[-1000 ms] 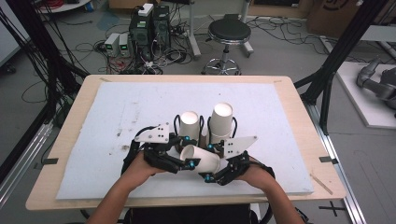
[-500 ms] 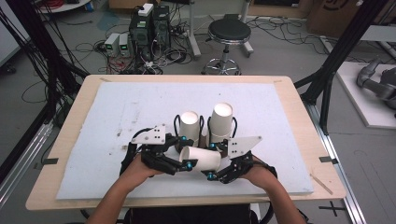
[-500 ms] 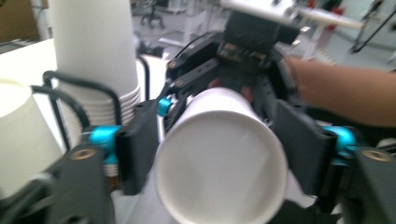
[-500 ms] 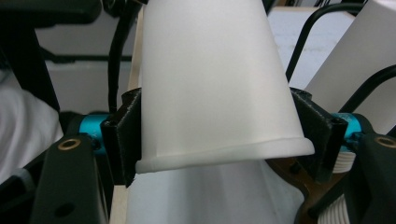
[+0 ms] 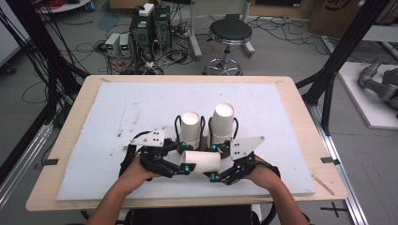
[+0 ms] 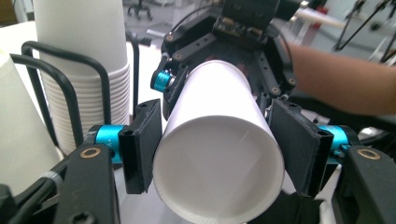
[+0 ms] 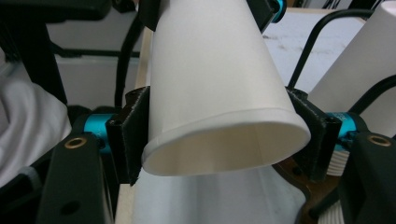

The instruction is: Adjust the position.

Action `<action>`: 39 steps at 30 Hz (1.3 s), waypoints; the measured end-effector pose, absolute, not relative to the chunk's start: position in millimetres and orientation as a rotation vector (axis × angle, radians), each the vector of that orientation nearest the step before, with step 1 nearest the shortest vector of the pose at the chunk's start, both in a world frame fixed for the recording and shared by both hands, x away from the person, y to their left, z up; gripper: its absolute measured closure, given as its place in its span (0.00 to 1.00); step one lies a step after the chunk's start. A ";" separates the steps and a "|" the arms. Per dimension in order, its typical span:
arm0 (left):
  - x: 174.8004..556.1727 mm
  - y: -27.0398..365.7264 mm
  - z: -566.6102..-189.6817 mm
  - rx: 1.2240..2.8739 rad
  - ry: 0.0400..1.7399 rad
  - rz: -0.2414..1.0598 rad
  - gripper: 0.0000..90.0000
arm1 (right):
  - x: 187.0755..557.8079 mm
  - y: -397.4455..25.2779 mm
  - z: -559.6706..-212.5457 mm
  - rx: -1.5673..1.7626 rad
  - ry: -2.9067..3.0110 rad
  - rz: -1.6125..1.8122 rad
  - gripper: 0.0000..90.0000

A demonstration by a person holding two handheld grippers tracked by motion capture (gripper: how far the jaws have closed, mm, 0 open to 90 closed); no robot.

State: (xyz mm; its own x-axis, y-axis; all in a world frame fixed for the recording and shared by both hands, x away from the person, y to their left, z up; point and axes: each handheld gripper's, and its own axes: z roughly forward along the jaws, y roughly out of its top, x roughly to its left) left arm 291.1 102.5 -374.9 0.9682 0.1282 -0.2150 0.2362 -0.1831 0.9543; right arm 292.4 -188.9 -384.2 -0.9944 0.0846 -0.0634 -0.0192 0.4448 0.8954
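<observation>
A white paper cup (image 5: 201,161) lies sideways above the white mat (image 5: 117,112), near the table's front edge. The left gripper (image 5: 185,168) clamps its base end and the right gripper (image 5: 212,176) its rim end. Two cup stacks (image 5: 190,129) stand just behind.

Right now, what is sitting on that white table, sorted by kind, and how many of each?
Cup held sideways between both grippers: 1, the paper cup
Cup stacks standing in black wire holders: 2, the left stack and the right stack
Hand-held grippers: 2, the left gripper and the right gripper
Total: 5
</observation>
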 end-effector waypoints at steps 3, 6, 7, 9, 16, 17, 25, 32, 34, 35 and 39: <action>291.2 104.9 -374.5 1.716 0.276 -0.096 0.41 | 292.6 -189.4 -383.5 0.173 2.552 1.706 0.21; 291.1 107.2 -372.8 1.670 0.272 -0.104 0.41 | 293.6 -189.7 -385.7 0.224 2.551 1.753 0.21; 291.0 107.5 -372.4 1.664 0.271 -0.106 0.41 | 293.8 -189.6 -387.3 0.229 2.551 1.770 0.21; 290.9 107.1 -372.7 1.672 0.267 -0.109 0.41 | 294.2 -188.5 -390.0 0.224 2.560 1.782 0.21; 289.4 105.0 -378.2 1.703 0.281 -0.131 0.40 | 295.5 -191.5 -389.3 0.136 2.588 1.765 0.30; 288.9 104.7 -378.0 1.710 0.281 -0.128 0.39 | 295.7 -191.6 -389.5 0.129 2.593 1.761 0.30; 286.3 103.2 -379.2 1.818 0.271 -0.085 0.31 | 294.7 -193.1 -387.2 0.098 2.604 1.699 0.31; 288.9 103.8 -386.7 1.779 0.239 -0.121 0.39 | 295.1 -193.1 -385.6 0.135 2.614 1.723 0.25; 289.8 106.8 -387.0 1.748 0.243 -0.119 0.39 | 295.0 -194.0 -384.8 0.197 2.586 1.776 0.22; 290.4 108.7 -386.9 1.727 0.245 -0.116 0.39 | 295.2 -194.6 -384.7 0.231 2.572 1.801 0.22; 290.7 113.4 -386.4 1.676 0.248 -0.116 0.39 | 297.7 -197.9 -384.9 0.298 2.542 1.892 0.22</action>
